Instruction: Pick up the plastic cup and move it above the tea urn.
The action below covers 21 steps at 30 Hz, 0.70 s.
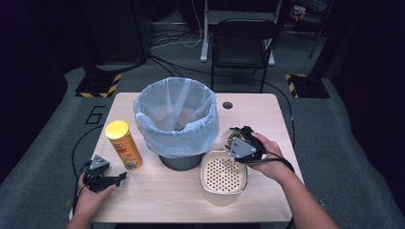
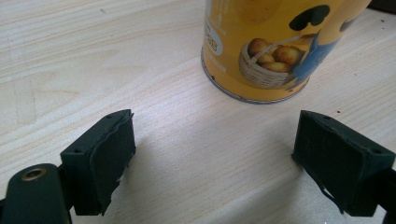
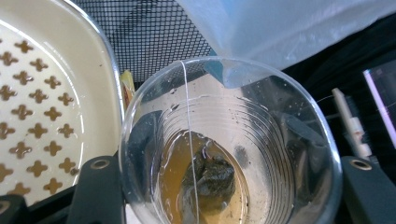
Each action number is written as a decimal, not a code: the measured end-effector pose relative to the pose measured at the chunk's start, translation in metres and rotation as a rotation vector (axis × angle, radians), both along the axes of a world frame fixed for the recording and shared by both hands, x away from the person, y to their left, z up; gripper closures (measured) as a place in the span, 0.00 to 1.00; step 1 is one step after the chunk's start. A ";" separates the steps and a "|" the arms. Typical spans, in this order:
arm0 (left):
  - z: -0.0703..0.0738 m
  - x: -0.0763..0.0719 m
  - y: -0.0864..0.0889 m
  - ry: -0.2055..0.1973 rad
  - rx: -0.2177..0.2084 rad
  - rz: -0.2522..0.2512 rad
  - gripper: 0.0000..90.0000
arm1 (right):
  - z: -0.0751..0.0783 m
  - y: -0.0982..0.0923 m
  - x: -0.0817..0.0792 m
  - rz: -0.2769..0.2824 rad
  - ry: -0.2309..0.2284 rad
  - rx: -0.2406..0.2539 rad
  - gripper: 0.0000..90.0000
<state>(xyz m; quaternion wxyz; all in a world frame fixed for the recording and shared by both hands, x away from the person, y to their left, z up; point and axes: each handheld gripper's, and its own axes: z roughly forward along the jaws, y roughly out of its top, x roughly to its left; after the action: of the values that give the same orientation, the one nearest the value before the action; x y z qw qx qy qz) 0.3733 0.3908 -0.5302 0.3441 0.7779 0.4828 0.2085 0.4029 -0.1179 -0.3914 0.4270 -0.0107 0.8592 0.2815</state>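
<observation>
Both grippers were matte black. The left gripper, just beside the yellow chip can, wore a grey three-cornered plate, had ragged foam-like pads and a brass-coloured screw, and trailed a black cable. The right gripper, farther from that can, had the same plate; forearms were bare, no sleeves.

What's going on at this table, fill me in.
A person works with a gripper in each hand. The right gripper is shut on a clear plastic cup holding brown liquid and a used tea bag, beside the beige strainer container and the bag-lined waste bin. The left gripper rests open on the table, near the yellow chip can, touching nothing.
</observation>
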 end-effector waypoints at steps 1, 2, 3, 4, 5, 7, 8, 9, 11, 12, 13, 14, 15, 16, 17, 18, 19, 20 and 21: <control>0.000 0.000 0.000 -0.001 0.000 0.000 0.14 | 0.000 0.002 -0.006 0.006 -0.044 -0.041 0.41; 0.000 0.000 0.000 0.000 -0.001 0.000 0.14 | 0.000 0.002 -0.006 0.006 -0.044 -0.041 0.41; 0.000 0.000 0.000 -0.001 0.000 0.000 0.14 | 0.000 0.003 -0.010 0.010 -0.063 -0.055 0.41; 0.000 0.000 0.000 0.000 0.000 0.000 0.14 | -0.002 0.006 -0.016 0.023 -0.111 -0.095 0.41; 0.000 0.000 0.000 0.000 -0.001 0.000 0.14 | -0.002 0.006 -0.016 0.023 -0.111 -0.095 0.41; 0.000 0.000 0.000 0.000 0.000 0.000 0.14 | -0.007 0.013 -0.028 0.030 -0.216 -0.194 0.41; 0.000 0.000 0.000 0.000 0.000 0.000 0.14 | -0.007 0.013 -0.028 0.030 -0.216 -0.194 0.41; 0.000 0.000 0.000 0.000 0.000 0.000 0.14 | -0.010 0.015 -0.033 0.031 -0.248 -0.231 0.41; 0.000 0.000 0.000 0.000 0.000 0.000 0.14 | -0.015 0.021 -0.040 0.040 -0.345 -0.333 0.41; 0.000 0.000 0.000 -0.001 0.000 0.000 0.14 | -0.017 0.024 -0.043 0.050 -0.386 -0.380 0.41; 0.000 0.000 0.000 0.000 0.000 0.000 0.14 | -0.020 0.026 -0.046 0.051 -0.433 -0.423 0.41; 0.000 0.000 0.000 0.000 0.000 0.000 0.14 | -0.023 0.027 -0.048 0.052 -0.473 -0.467 0.41; 0.000 0.000 0.000 0.000 -0.001 0.000 0.14 | -0.026 0.029 -0.049 0.064 -0.501 -0.506 0.41; 0.000 0.000 0.000 -0.002 0.000 0.000 0.14 | -0.029 0.030 -0.050 0.061 -0.528 -0.539 0.41; 0.000 0.000 0.000 -0.001 0.000 0.000 0.14 | -0.036 0.031 -0.054 0.053 -0.600 -0.610 0.41; 0.000 0.000 0.000 -0.001 0.000 0.000 0.14 | -0.036 0.031 -0.054 0.053 -0.600 -0.610 0.41; 0.000 0.000 0.000 0.000 -0.001 0.001 0.14 | -0.035 0.035 -0.055 0.117 -0.717 -0.762 0.41; 0.000 0.000 0.000 0.000 -0.001 0.001 0.14 | -0.040 0.034 -0.058 0.113 -0.769 -0.784 0.41; 0.000 0.000 0.000 0.001 -0.001 0.000 0.14 | -0.047 0.032 -0.060 0.110 -0.763 -0.814 0.41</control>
<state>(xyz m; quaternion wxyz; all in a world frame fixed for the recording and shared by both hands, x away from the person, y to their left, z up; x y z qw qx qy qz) 0.3734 0.3908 -0.5302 0.3444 0.7777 0.4830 0.2079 0.3433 -0.0862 -0.4387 0.6540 -0.3203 0.6813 -0.0747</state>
